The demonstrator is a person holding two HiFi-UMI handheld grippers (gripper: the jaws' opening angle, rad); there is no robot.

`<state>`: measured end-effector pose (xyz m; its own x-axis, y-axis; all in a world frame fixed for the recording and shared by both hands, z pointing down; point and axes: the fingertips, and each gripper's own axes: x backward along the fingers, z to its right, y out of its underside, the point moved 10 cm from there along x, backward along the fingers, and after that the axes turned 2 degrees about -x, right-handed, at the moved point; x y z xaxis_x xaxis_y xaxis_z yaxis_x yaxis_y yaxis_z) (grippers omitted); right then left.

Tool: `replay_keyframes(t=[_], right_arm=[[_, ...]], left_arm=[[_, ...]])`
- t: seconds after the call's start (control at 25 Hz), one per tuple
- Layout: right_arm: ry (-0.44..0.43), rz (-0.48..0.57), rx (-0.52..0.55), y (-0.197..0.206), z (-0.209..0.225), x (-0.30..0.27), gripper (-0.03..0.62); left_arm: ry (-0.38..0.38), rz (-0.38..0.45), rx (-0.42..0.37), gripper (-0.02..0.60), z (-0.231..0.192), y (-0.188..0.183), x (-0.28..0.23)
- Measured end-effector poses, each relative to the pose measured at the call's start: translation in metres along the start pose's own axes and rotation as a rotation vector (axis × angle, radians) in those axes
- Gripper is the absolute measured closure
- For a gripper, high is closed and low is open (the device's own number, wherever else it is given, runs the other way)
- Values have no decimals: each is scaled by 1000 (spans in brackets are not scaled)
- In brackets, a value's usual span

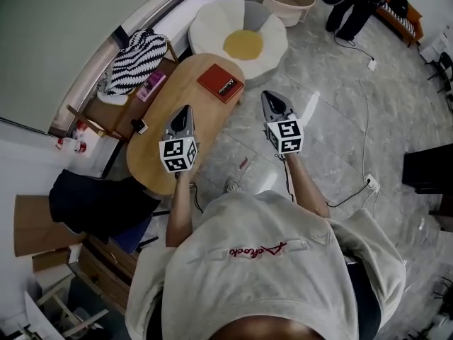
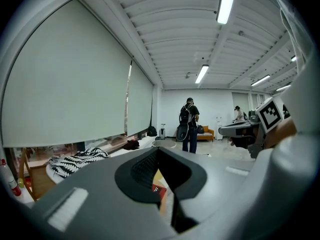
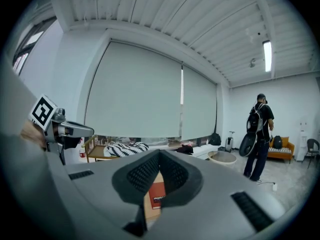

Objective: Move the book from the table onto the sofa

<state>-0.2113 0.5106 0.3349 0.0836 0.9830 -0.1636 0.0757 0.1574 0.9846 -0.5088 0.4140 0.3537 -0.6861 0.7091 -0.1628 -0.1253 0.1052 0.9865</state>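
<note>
Approach step — book (image 1: pixel 220 82) lies flat at far end of bench (image 1: pixel 156 158), untouched. Left tool (image 1: pixel 185 112) and right tool (image 1: pixel 270 99) both pinched closed, empty, short of book; right one beyond bench's right edge. Next — spread jaws, flank book's edges, clamp, lift toward sofa.

left hand-held gripper (image 1: pixel 183 112): closed, empty | right hand-held gripper (image 1: pixel 272 99): closed, empty

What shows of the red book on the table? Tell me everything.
The red book looks thin and nearly square, with small pale print on its cover. It is closed and lies flat, cover up, turned at an angle to the table's length, at the far end of the oval wooden table. Only the table touches it.
</note>
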Motion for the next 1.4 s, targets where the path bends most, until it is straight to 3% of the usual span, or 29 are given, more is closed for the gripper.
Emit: replay_keyframes(t=[0.68,1.4], right_arm=[[56,6,-9,-7,9,-53,585],[49,-21,-34,15,37,-88,585]], left_arm=[[9,5,-12,572,-50,-3,-46],[23,-13,-10,572,-57,0,-106]])
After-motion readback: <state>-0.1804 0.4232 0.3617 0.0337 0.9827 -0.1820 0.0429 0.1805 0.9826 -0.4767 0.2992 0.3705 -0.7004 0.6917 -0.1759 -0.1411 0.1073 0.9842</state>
